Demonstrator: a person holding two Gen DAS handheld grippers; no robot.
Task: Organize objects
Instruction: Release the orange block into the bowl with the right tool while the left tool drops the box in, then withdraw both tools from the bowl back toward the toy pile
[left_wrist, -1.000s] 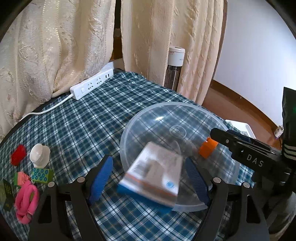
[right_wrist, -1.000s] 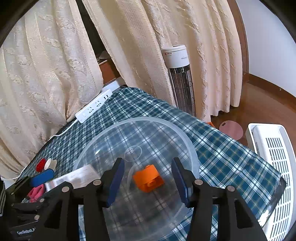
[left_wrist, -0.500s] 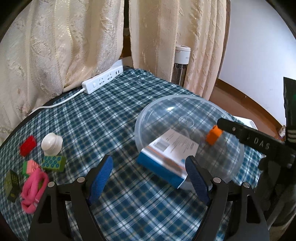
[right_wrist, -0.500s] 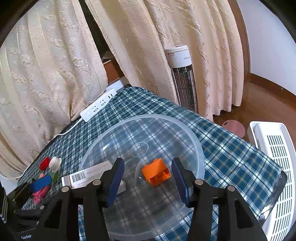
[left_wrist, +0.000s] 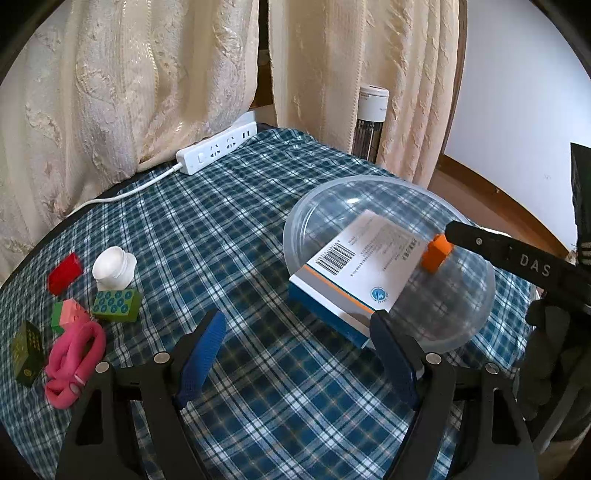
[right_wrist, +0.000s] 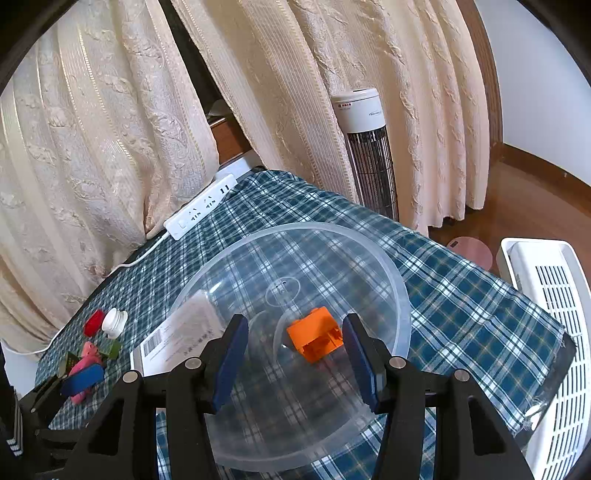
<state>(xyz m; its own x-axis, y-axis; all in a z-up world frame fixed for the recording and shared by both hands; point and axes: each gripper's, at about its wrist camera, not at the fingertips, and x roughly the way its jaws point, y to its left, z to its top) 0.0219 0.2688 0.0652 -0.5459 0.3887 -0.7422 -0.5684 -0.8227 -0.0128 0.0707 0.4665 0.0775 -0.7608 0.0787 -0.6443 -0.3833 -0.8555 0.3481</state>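
A clear plastic bowl stands on the plaid cloth. A small orange brick lies inside it. A white and blue carton with a barcode leans over the bowl's near rim, one end inside. My left gripper is open and empty, just short of the carton's low corner. My right gripper hovers over the bowl. It is open, and the orange brick lies just beyond its tips, with neither pad pressing on it.
At the left lie a red brick, a white cap, a green brick, a pink loop and a dark green box. A power strip lies by the curtains. A white appliance stands past the table's right edge.
The carton was between my left jaws a second ago. It now rests on the bowl's rim and the left gripper has drawn back. The orange brick shifted slightly in the bowl.
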